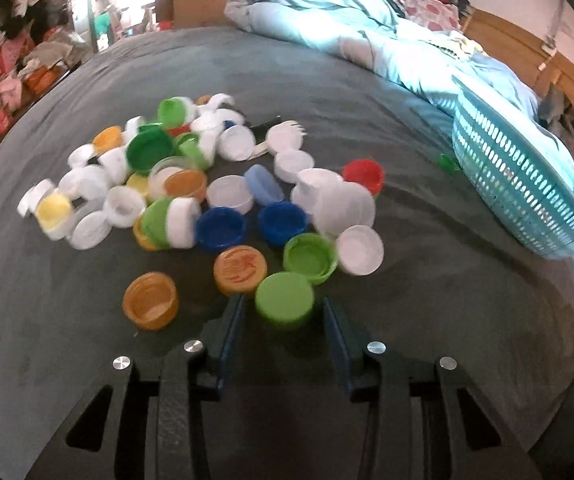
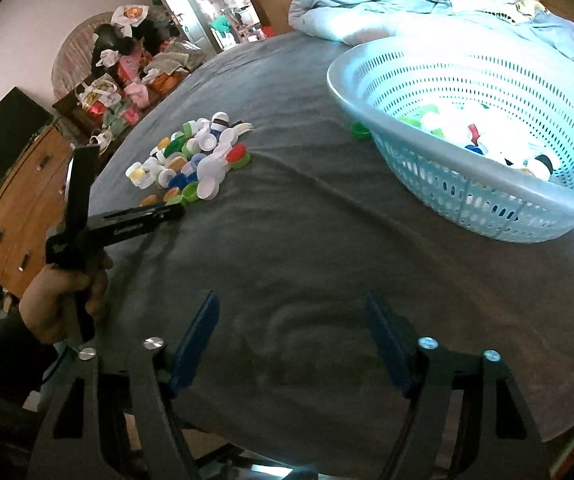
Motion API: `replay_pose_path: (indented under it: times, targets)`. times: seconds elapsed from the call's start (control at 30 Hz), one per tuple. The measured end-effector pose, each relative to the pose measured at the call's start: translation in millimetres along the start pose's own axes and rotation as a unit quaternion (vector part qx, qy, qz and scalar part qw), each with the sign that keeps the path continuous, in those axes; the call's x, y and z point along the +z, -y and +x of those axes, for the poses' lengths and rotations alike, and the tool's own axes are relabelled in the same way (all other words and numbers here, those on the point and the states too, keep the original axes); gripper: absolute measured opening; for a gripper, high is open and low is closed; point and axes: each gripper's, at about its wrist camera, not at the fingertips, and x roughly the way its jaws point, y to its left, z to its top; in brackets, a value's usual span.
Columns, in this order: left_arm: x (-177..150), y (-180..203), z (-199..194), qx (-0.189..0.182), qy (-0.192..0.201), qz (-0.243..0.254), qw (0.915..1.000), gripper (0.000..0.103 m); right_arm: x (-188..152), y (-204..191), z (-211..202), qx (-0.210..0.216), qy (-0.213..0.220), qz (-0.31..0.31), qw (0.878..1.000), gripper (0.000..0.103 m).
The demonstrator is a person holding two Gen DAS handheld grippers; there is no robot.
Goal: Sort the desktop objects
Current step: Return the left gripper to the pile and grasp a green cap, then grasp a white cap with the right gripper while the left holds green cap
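Straddling green cap (image 1: 284, 297): left gripper (image 1: 283, 308), pads not yet pressing, lined up to lift it toward basket (image 2: 439, 168). Right gripper (image 2: 291, 312) gaping, empty.

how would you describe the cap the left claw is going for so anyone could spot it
On the grey sheet lies a heap of bottle caps. At its near edge, between the fingers of the left claw, sits a light green cap. It lies closed side up, plain-topped, unlike the open green cap behind it and the orange caps beside it.
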Motion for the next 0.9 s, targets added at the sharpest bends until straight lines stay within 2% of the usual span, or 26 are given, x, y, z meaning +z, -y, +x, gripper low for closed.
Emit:
replay_pose_path:
  times: [0.1, 0.17, 0.2, 0.37, 0.43, 0.5, 0.8, 0.87, 0.9]
  targets:
    - [1, 1, 2, -0.003, 0.002, 0.002, 1.0, 0.042, 4, -6, 2, 0.005, 0.002, -0.008, 1.0, 0.064]
    - [0, -2, 2, 0.003, 0.001, 0.003, 1.0, 0.031, 9, -14, 7, 0.01, 0.001, -0.018, 1.0, 0.064]
    - [0, -4, 1, -0.001, 0.001, -0.001, 1.0, 0.031, 11, -19, 9, 0.011, 0.002, -0.025, 1.0, 0.063]
    - [-6, -19, -20, 0.006, 0.028, -0.026, 0.9993, 0.031, 25, -42, 26, 0.018, 0.007, -0.062, 0.998, 0.045]
    - [-9, -28, -23, 0.014, 0.033, -0.034, 0.9988, 0.031, 34, -51, 38, 0.021, 0.007, -0.074, 0.997, 0.043]
    - [-14, -35, -20, 0.023, 0.031, -0.038, 0.9986, 0.031, 44, -62, 53, 0.024, 0.007, -0.083, 0.996, 0.043]
    - [-21, -42, -10, 0.013, 0.032, -0.052, 0.998, 0.031, 76, -102, 126, 0.017, -0.024, -0.109, 0.994, 0.043]
    - [-21, -43, -10, 0.01, 0.034, -0.054, 0.9979, 0.031, 77, -107, 136, 0.01, -0.032, -0.121, 0.992, 0.027]
    - [-21, -44, -10, 0.009, 0.034, -0.055, 0.9979, 0.031, 77, -108, 140, 0.005, -0.037, -0.127, 0.991, 0.024]
